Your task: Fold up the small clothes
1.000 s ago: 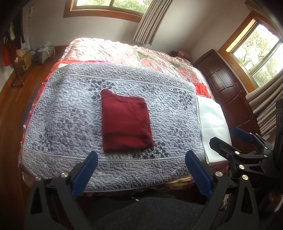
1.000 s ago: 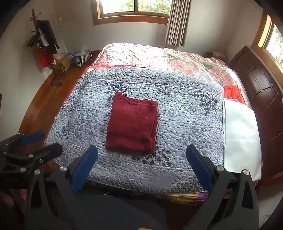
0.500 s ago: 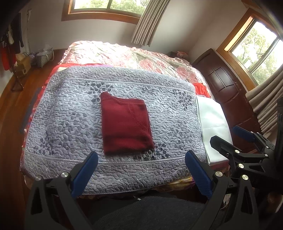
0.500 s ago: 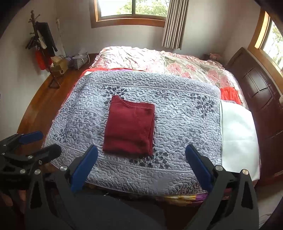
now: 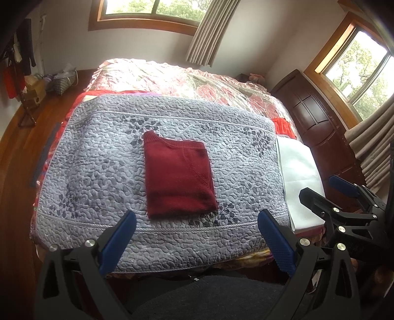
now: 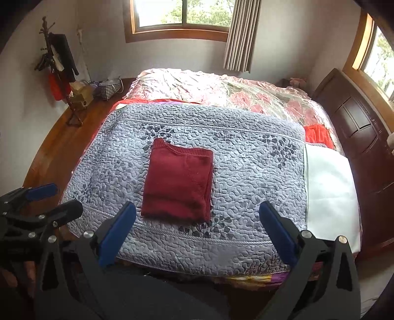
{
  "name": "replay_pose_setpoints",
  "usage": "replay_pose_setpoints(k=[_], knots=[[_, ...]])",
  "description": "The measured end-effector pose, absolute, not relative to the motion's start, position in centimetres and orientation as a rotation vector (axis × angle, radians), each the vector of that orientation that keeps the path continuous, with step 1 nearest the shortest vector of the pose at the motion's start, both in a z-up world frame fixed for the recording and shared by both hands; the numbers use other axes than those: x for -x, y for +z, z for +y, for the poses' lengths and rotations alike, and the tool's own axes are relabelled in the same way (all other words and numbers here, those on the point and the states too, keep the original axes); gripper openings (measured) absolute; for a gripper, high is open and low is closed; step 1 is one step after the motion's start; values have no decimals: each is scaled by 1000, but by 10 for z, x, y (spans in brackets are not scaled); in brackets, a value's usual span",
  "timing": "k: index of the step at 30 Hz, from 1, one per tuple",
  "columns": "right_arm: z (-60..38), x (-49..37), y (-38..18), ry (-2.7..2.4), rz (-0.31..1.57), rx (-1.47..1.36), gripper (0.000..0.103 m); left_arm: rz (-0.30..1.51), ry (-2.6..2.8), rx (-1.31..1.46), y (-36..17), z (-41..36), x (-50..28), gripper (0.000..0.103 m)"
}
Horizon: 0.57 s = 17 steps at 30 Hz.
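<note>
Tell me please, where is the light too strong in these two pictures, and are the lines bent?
Left wrist view: the window at right is washed out, the far floral cover glares, the headboard curves from fisheye distortion. Right wrist view: the window is bright, sun glares on the cover's far edge; the sweater is evenly lit and sharp; corners go dark.

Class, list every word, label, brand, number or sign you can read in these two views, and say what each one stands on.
None can be read.
The red sweater, grey quilt and white cloth show no writing.
The small box on the floor and the hanging clothes are too small and blurred to tell.
</note>
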State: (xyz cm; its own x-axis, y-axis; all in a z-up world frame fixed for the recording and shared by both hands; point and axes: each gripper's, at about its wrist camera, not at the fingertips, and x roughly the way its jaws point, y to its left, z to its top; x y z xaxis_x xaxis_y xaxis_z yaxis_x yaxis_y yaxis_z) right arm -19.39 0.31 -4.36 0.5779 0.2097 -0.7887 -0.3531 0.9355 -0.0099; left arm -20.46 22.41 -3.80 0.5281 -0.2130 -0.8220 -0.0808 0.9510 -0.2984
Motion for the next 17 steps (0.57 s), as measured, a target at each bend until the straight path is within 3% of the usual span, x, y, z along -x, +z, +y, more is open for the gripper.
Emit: replay_pose_setpoints(k=[17], knots=[[5,182,-43,343,904,184,99,1022,-74,303,-35,223,194,99]])
